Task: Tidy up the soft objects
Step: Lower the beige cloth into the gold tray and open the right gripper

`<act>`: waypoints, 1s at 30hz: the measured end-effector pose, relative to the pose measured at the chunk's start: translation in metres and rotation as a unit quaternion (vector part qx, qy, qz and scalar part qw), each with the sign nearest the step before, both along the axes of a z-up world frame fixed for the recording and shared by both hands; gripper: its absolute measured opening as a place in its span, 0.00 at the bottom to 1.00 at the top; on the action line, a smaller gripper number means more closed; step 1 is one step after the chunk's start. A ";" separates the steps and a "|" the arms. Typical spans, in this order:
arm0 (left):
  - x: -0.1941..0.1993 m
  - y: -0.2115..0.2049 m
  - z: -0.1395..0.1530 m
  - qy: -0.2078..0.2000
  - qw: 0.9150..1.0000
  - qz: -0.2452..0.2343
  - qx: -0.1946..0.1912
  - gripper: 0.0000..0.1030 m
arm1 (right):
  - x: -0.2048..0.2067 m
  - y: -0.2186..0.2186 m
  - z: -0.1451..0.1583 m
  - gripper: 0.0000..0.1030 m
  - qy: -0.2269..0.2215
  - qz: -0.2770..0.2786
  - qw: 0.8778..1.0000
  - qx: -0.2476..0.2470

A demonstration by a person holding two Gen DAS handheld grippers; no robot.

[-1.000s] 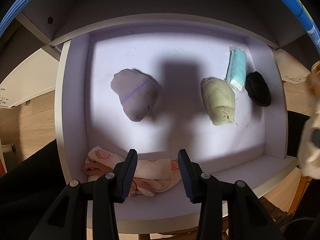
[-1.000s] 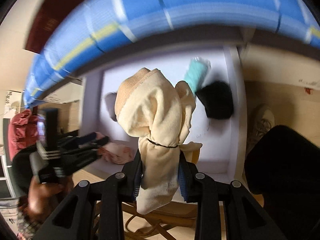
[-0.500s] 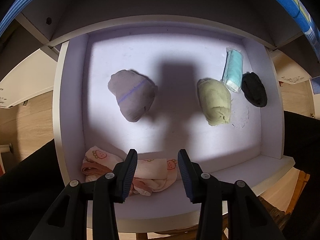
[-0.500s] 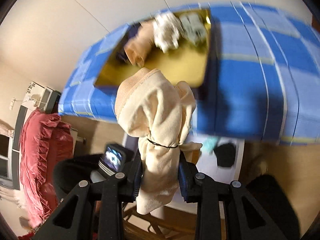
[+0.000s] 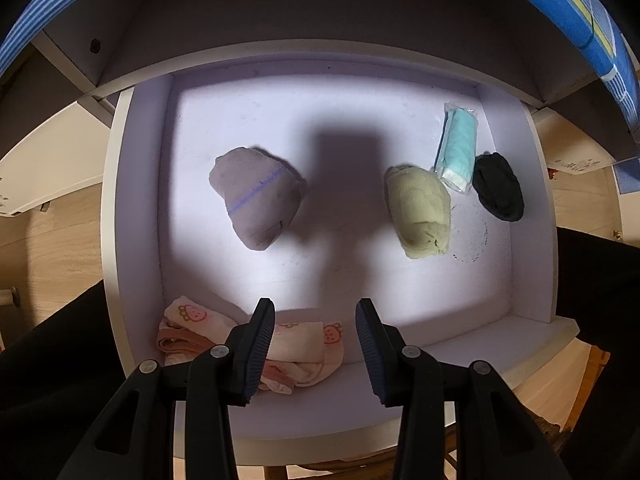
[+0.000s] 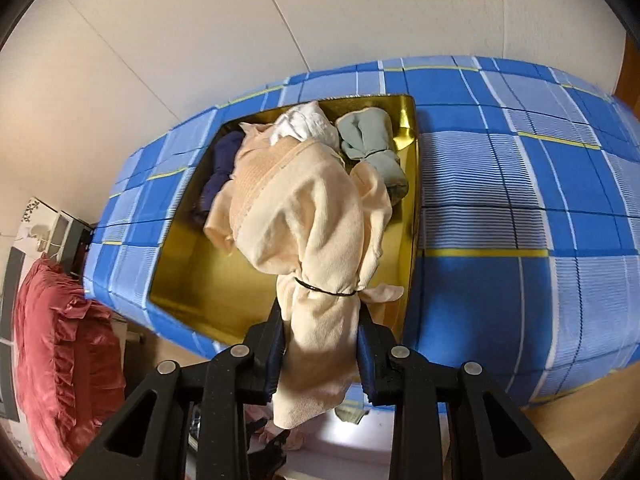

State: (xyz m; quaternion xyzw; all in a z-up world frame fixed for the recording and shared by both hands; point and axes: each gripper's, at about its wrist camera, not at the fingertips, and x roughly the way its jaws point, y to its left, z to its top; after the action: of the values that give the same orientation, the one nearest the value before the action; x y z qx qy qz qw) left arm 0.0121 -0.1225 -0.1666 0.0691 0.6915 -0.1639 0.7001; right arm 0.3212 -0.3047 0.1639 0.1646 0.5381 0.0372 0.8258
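In the left wrist view my left gripper (image 5: pixel 315 320) is open and empty above the front of a white drawer (image 5: pixel 132 208). In the drawer lie a grey-purple bundle (image 5: pixel 256 200), an olive bundle (image 5: pixel 420 212), a teal packet (image 5: pixel 458 146), a black bundle (image 5: pixel 498 186) and a pink strawberry-print cloth (image 5: pixel 292 340) under the fingers. In the right wrist view my right gripper (image 6: pixel 320 328) is shut on a cream cloth bundle (image 6: pixel 304 220) tied with a black band, held above a gold tray (image 6: pixel 208 288).
The gold tray sits on a blue checked cloth (image 6: pixel 500 200) and holds a navy bundle (image 6: pixel 220 168), a white bundle (image 6: pixel 304 126) and a grey-green bundle (image 6: pixel 372 140). A red pillow (image 6: pixel 52 352) lies at the left. The blue-covered tabletop (image 5: pixel 600 20) overhangs the drawer's back.
My right gripper has lifted the cream bundle from over the drawer up to above the gold tray on the blue cloth. The left gripper has barely moved.
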 end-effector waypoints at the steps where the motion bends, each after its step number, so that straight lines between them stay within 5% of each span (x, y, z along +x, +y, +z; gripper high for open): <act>1: 0.000 0.000 0.000 0.000 1.000 0.000 -0.001 0.41 | 0.004 0.000 -0.004 0.31 0.004 -0.002 1.000 -0.005; 12: 0.003 -0.002 -0.005 0.007 1.000 0.004 0.001 0.41 | 0.028 0.015 -0.037 0.36 0.038 0.011 0.995 -0.090; 30: 0.000 -0.003 -0.015 0.010 1.000 -0.005 0.023 0.41 | -0.036 -0.005 -0.011 0.47 -0.040 0.030 0.994 -0.101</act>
State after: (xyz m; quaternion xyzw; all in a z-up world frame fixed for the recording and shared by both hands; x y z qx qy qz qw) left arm 0.0123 -0.1255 -0.1814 0.0875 0.7014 -0.1521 0.6908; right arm 0.2854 -0.3100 0.1526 0.0620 0.5103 0.0139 0.8577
